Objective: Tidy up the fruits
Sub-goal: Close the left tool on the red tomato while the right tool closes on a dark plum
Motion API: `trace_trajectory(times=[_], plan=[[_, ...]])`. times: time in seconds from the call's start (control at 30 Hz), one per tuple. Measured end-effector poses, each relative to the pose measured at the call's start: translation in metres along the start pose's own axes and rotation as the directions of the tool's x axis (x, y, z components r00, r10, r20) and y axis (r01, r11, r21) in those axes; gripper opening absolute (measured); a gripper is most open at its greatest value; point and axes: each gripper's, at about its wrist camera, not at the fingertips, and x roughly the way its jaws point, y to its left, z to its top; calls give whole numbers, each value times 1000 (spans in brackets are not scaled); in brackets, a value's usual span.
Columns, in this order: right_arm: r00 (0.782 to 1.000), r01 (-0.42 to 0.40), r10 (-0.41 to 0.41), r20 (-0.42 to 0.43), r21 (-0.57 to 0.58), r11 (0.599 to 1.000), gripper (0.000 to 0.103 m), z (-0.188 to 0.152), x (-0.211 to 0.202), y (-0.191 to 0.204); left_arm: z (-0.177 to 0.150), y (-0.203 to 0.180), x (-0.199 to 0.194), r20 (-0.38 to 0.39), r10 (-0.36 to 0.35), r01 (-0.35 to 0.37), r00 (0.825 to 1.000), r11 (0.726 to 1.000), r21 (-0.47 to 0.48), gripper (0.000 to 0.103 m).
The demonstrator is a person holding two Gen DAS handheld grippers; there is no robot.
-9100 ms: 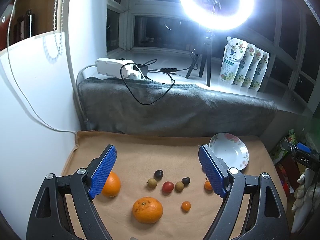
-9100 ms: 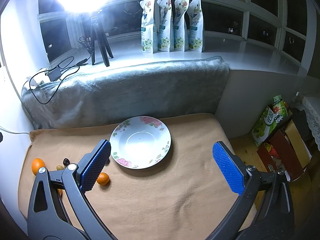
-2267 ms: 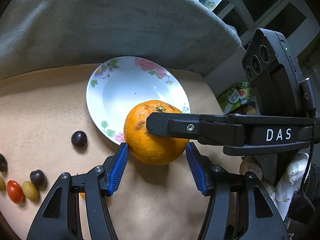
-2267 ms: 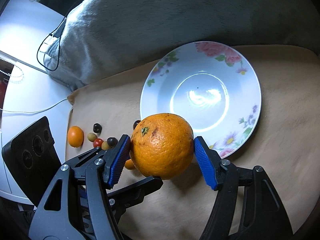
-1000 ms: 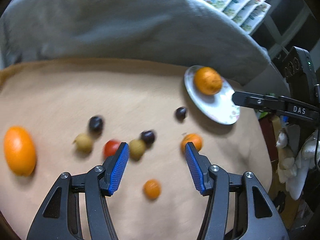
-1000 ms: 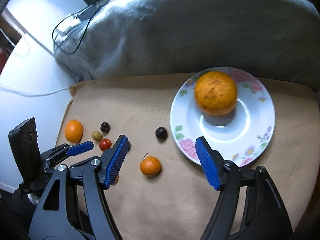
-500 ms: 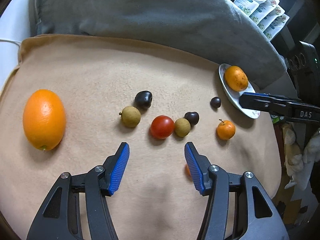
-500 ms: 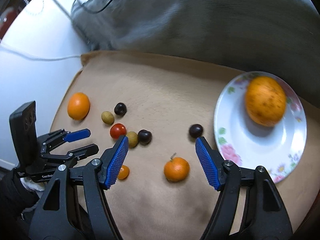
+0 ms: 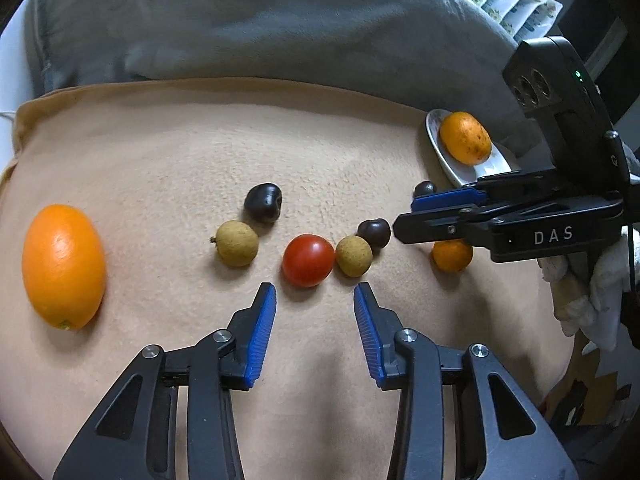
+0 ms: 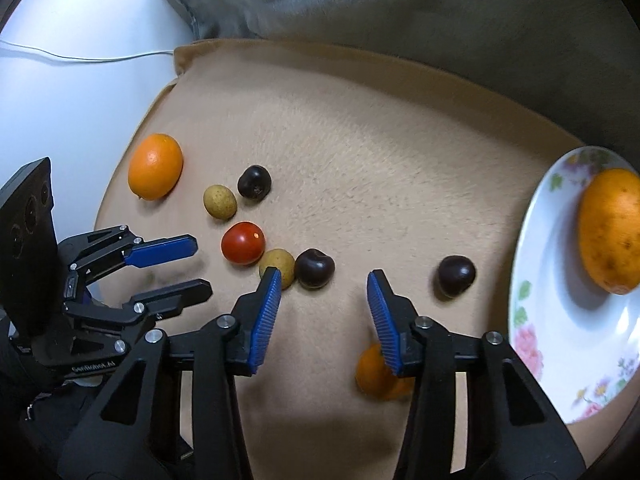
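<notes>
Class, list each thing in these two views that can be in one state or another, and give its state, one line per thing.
left hand-held gripper: open, empty, jaws have just been closing
right hand-held gripper: open, empty, jaws have just been closing
plate: holds one spotted orange
smooth orange: on the cloth
tomato: on the cloth, touching a tan fruit

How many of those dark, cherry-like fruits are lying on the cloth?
3. One sits beside the far yellowish fruit, one touches the near yellowish fruit by the tomato, and one lies near the plate. More may be hidden.
</notes>
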Motion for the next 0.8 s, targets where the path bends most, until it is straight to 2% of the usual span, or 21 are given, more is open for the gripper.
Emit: trace_trajectory(times=[0.3, 0.37, 0.47, 0.67, 0.8], plan=[[998, -57, 57, -18, 47, 997, 44, 12, 17, -13, 8, 4, 17, -27, -5, 5, 1000, 1000, -2, 39], [997, -69, 70, -20, 55, 996, 43, 15, 19, -16, 10, 5, 19, -30, -4, 4, 1000, 1000, 1, 35], [996, -83, 84, -27, 57, 995, 39, 19, 24, -17, 11, 3, 22, -34, -3, 4, 999, 1000, 15, 35], [993, -109, 112, -32, 79, 991, 37, 21, 30, -19, 12, 2, 27, -46, -6, 8, 999, 1000, 29, 32], [991, -124, 128, -32, 103, 987, 30, 22, 33, -21, 15, 0, 32, -54, -5, 7, 999, 999, 39, 32]])
